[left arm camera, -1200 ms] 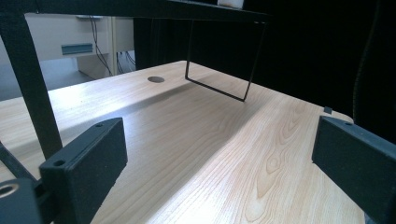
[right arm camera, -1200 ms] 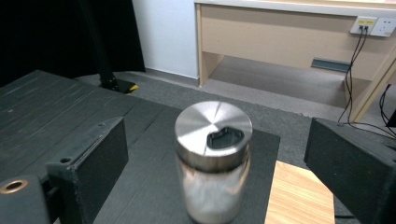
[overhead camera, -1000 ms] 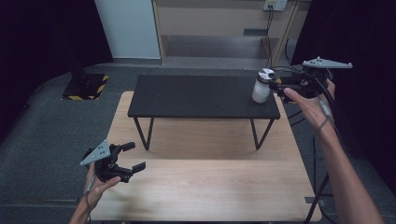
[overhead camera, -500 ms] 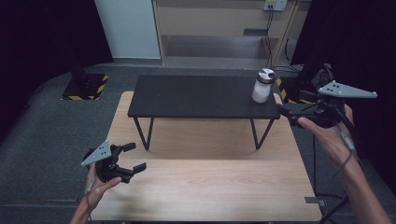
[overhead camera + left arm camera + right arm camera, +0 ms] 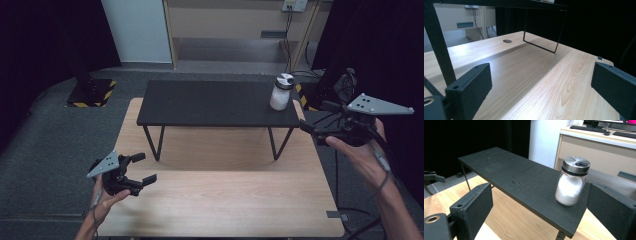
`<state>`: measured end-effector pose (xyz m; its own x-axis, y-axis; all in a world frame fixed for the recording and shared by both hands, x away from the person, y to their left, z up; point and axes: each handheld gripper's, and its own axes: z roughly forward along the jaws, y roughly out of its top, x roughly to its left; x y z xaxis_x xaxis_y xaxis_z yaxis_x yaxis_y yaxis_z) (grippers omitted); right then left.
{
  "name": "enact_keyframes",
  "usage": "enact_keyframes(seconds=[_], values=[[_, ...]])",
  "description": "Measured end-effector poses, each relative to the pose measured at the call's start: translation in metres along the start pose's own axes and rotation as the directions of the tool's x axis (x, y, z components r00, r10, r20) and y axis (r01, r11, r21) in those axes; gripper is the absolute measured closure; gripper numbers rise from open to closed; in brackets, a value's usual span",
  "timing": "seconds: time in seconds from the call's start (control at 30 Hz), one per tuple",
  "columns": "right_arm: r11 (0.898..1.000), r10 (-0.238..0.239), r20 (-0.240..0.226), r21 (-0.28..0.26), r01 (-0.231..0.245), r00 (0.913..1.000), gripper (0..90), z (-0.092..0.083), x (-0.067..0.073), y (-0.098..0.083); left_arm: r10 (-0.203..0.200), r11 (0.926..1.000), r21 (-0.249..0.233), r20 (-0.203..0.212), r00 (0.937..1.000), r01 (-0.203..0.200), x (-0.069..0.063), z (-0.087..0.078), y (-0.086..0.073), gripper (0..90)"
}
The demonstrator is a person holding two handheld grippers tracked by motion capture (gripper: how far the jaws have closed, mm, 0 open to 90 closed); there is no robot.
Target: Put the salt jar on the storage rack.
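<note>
With the jar (image 5: pixel 573 181) upright at the black shelf's (image 5: pixel 210 102) right end, bring the wide-open, empty right gripper (image 5: pixel 316 124) in level, jaws straddling its glass body, while the empty, open left gripper (image 5: pixel 141 169) waits.

1. Dim room, black at both sides; bright wall strip at the back.
2. Soft sheen on the wooden surface (image 5: pixel 544 75); dark shadow beneath the black shelf (image 5: pixel 215 102).
3. Near tool jaws slightly soft.
</note>
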<state>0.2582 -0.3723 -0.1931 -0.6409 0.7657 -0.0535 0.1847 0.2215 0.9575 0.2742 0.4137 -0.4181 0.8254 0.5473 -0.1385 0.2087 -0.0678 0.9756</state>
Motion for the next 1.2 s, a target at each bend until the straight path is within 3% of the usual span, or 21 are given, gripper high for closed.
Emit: enact_keyframes(seconds=[1.2], values=[[1.000,0.012,-0.023,-0.011,-0.012,0.9997,6.7,0.0072,-0.0024,-0.0079,-0.004,1.0000,-0.003,0.004,1.0000,0.004,0.0000,-0.0001,-0.0001,2.2]])
